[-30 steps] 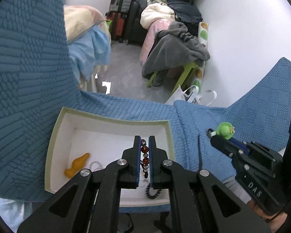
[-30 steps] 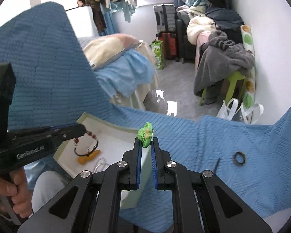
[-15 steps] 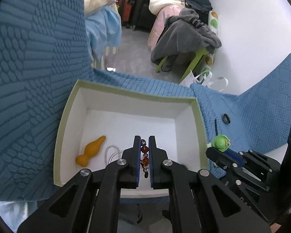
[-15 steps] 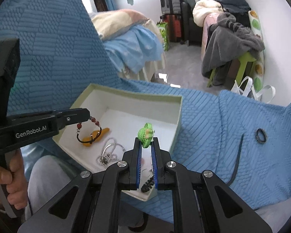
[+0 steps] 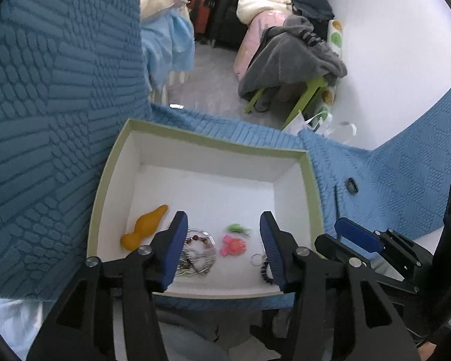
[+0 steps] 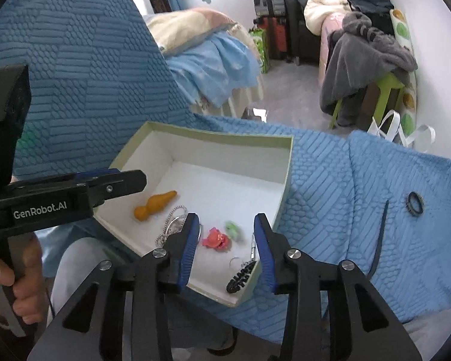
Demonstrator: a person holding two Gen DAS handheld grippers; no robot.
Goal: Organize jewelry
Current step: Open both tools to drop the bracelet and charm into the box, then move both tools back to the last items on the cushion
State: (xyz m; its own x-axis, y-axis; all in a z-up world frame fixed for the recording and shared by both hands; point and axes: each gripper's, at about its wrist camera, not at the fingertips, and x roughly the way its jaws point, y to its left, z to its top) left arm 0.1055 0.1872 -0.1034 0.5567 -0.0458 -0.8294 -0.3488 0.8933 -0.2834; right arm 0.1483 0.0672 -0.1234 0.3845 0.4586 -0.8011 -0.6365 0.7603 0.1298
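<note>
Box (image 6: 287,162) on blue bedspread (image 6: 330,198): holds orange, pink, green pieces and chains near its front edge. Outstanding: dark ring (image 6: 415,204), right of box. Left hand-held gripper (image 5: 222,240) and right hand-held gripper (image 6: 227,240): both spread, empty.

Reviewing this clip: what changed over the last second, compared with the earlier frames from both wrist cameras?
Both grippers let go. The left gripper, shut on the beaded bracelet a second ago, now stands open, and the bracelet lies in the box on the silver chain. The right gripper opened too; its green charm now lies on the box floor beside the pink one. The orange piece and the dark ring on the blanket stayed put.
</note>
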